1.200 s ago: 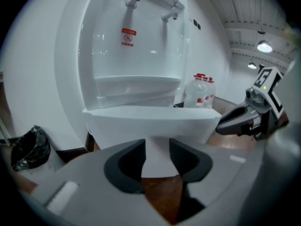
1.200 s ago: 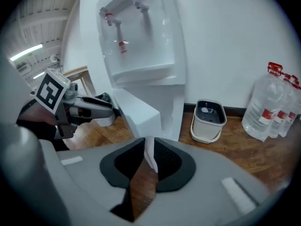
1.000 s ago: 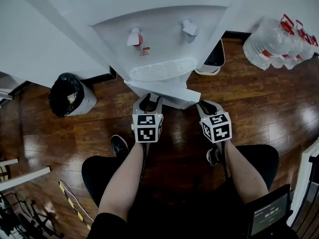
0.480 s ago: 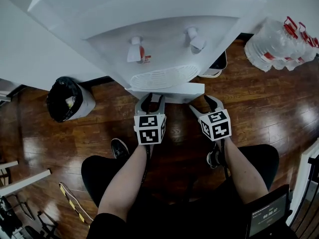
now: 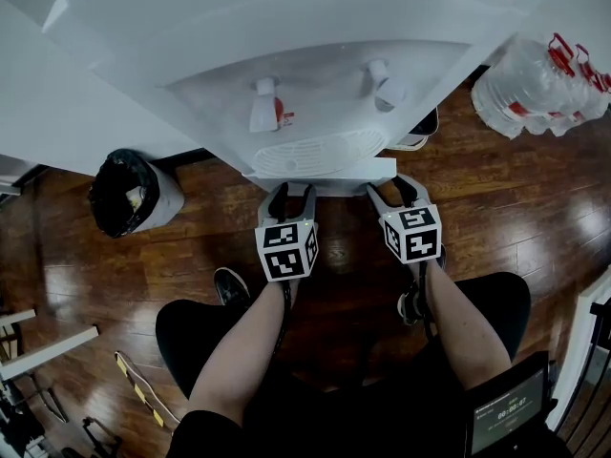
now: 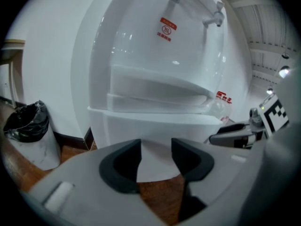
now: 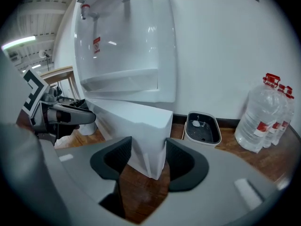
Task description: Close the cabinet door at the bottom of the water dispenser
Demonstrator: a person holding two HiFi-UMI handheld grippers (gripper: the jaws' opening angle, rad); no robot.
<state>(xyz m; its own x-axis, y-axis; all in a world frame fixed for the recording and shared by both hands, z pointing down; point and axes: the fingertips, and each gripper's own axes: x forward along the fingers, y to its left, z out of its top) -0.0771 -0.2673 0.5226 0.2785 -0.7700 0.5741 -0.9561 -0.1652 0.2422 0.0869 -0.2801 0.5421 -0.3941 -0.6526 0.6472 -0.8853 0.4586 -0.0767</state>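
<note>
The white water dispenser (image 5: 315,84) stands in front of me, and its bottom cabinet door (image 5: 334,187) looks flush with the body. In the head view my left gripper (image 5: 289,191) sits just in front of the door's left half. My right gripper (image 5: 394,187) is at the door's right corner. In the left gripper view the jaws (image 6: 156,154) are opening, with only the door front (image 6: 155,131) beyond the gap. In the right gripper view the jaws (image 7: 148,159) are closing; the cabinet's corner (image 7: 160,126) shows past them, and the pads do not press on it.
A bin lined with a black bag (image 5: 129,187) stands left of the dispenser. Several large water bottles (image 5: 535,84) sit at the back right, with a dark-lined tray (image 5: 420,127) on the floor beside the dispenser. The person's shoes and legs are below the grippers, and a small screen (image 5: 506,413) is at the lower right.
The cabinet door, ajar and angled outward a second ago, now lies flush. Both grippers have edged toward the dispenser, the right one also leftward. Both pairs of jaws now show a gap.
</note>
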